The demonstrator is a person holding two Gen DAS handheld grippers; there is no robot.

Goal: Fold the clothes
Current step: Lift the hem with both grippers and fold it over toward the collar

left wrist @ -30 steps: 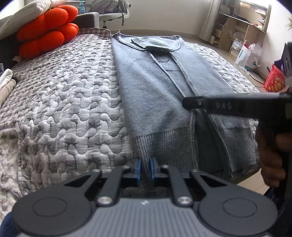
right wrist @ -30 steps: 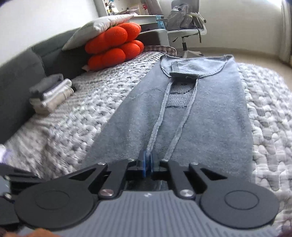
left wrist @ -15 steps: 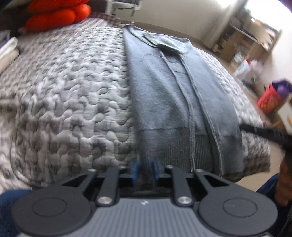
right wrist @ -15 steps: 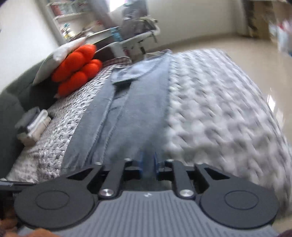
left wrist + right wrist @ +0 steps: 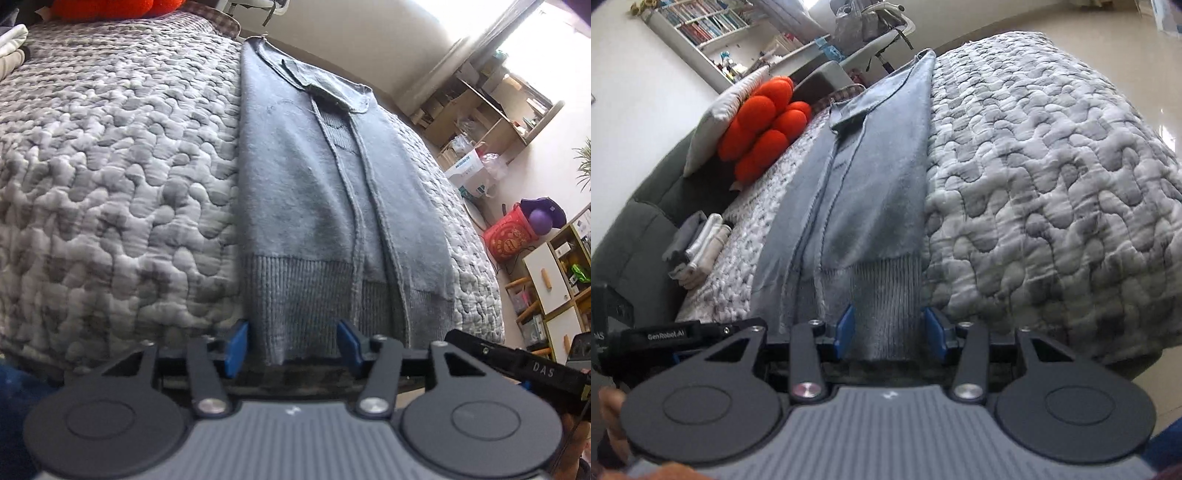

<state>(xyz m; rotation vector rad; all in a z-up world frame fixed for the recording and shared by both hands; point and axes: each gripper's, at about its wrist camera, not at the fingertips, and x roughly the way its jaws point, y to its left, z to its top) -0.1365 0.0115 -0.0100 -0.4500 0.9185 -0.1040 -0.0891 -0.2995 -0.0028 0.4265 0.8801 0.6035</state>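
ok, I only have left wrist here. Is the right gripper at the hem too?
Observer: Yes. The right gripper straddles the hem at the right corner of the sweater. Its jaws are opening and the pads are not pressing on it.
Operator: Where's the finished pile? I only get a sliver.
Observer: The folded stack lies on the quilt, left of the sweater, against the sofa.
Operator: And beyond the stack?
Observer: An orange cushion with a white pillow leaning on it.
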